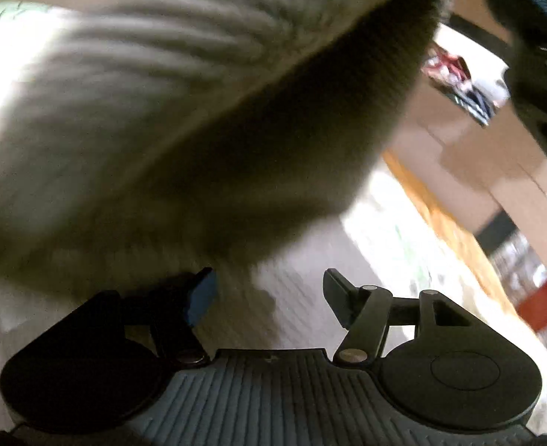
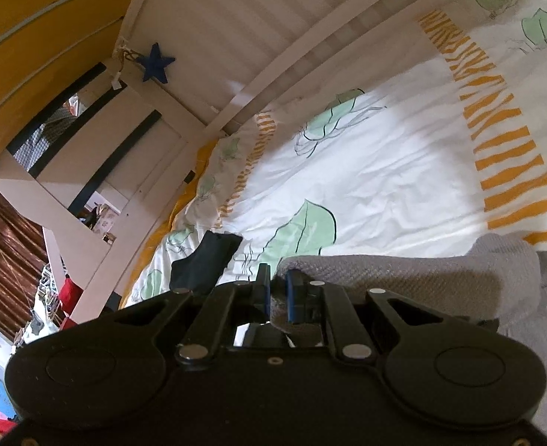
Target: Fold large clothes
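Observation:
A grey knitted garment (image 2: pixel 414 278) lies on the bed's white duvet (image 2: pixel 377 178) at the lower right of the right wrist view. My right gripper (image 2: pixel 277 293) is shut on its near edge, the cloth pinched between the blue pads. In the left wrist view the same grey garment (image 1: pixel 154 119) hangs blurred across most of the frame, above and in front of my left gripper (image 1: pixel 269 297). That gripper is open with nothing between its fingers, over the pale cloth below.
A dark blue cloth item (image 2: pixel 206 260) lies on the duvet left of my right gripper. A white bed frame (image 2: pixel 266 85) with a blue star (image 2: pixel 155 63) runs along the far side. A wooden bed edge (image 1: pixel 448 230) and cardboard boxes (image 1: pixel 489 156) stand at the left view's right.

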Demonstrator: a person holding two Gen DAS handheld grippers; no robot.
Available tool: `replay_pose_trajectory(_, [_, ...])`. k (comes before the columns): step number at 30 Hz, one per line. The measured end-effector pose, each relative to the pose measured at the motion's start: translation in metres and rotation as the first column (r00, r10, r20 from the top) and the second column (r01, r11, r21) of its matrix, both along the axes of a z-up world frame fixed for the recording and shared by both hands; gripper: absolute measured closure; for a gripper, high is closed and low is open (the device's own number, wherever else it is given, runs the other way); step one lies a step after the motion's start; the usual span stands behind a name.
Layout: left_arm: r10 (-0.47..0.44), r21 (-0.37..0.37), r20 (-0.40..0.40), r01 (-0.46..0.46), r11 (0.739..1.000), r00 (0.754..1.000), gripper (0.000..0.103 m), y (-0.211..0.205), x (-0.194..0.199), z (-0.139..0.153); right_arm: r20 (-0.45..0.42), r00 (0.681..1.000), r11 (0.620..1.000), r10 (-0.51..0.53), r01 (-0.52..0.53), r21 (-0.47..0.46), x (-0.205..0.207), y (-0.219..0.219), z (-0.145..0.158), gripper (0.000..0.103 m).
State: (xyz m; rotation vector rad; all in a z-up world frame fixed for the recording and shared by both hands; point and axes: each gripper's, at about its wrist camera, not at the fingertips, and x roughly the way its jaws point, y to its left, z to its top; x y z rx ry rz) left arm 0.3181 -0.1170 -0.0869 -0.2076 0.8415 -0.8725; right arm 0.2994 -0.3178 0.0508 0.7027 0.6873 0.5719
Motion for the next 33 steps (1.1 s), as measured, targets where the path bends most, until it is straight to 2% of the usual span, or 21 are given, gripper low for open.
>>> replay_pose_trajectory(4, [-0.022,0.005,0.018,0.022,1.0,1.0,0.041,0.045,-0.035,0.001,-0.014,0.999,0.999,0.031,-0.031,-0.02,-0.024,0.004,-0.013,0.085])
replay_pose_trajectory(11, [0.132,0.051,0.082,-0.136,0.989,0.988,0.039,0.115,-0.049,0.017,-0.083,0.994,0.991,0.075,-0.083,-0.106,-0.074,0.024,-0.056,0.085])
replay_pose_trajectory(13, [0.192,0.045,0.066,-0.195,0.98,0.979,0.039,0.128,-0.046,0.019,-0.117,0.99,0.986,0.083,-0.098,-0.134,-0.084,0.031,-0.073,0.085])
replay_pose_trajectory(15, [0.25,-0.001,0.037,-0.251,0.968,0.967,0.038,0.142,-0.042,0.017,-0.152,0.984,0.98,0.091,-0.116,-0.162,-0.09,0.037,-0.089,0.085])
replay_pose_trajectory(17, [0.314,-0.049,-0.006,-0.313,0.948,0.95,0.037,0.147,-0.032,0.017,-0.173,0.98,0.963,0.103,-0.141,-0.228,-0.093,0.045,-0.102,0.083])
replay_pose_trajectory(19, [0.342,-0.091,-0.053,-0.345,0.934,0.938,0.037,0.155,-0.026,0.013,-0.184,0.975,0.941,0.123,-0.174,-0.292,-0.096,0.051,-0.107,0.081])
replay_pose_trajectory(21, [0.358,-0.101,-0.073,-0.364,0.926,0.931,0.037,0.156,-0.017,0.011,-0.171,0.975,0.934,0.142,-0.189,-0.302,-0.099,0.049,-0.103,0.08])
replay_pose_trajectory(22, [0.362,-0.108,-0.077,-0.369,0.923,0.929,0.037,0.155,-0.013,0.01,-0.16,0.977,0.937,0.142,-0.184,-0.296,-0.101,0.045,-0.099,0.075])
replay_pose_trajectory(23, [0.364,-0.114,-0.082,-0.372,0.921,0.928,0.037,0.153,-0.01,0.012,-0.147,0.98,0.943,0.131,-0.169,-0.288,-0.103,0.038,-0.094,0.068])
replay_pose_trajectory(24, [0.364,-0.123,-0.09,-0.373,0.919,0.927,0.036,0.153,-0.006,0.011,-0.128,0.986,0.951,0.104,-0.137,-0.277,-0.103,0.027,-0.088,0.051])
replay_pose_trajectory(25, [0.364,-0.132,-0.098,-0.374,0.918,0.926,0.036,0.154,-0.003,0.011,-0.111,0.991,0.958,0.07,-0.098,-0.269,-0.1,0.016,-0.083,0.043])
replay_pose_trajectory(29, [0.353,-0.154,-0.128,-0.37,0.916,0.927,0.036,0.152,0.009,0.007,-0.082,0.992,0.974,-0.091,0.071,-0.216,-0.088,-0.033,-0.083,0.042])
replay_pose_trajectory(33, [0.335,-0.171,-0.146,-0.357,0.918,0.931,0.037,0.154,0.018,0.002,-0.132,0.97,0.976,-0.205,0.193,-0.096,-0.061,-0.073,-0.106,0.042])
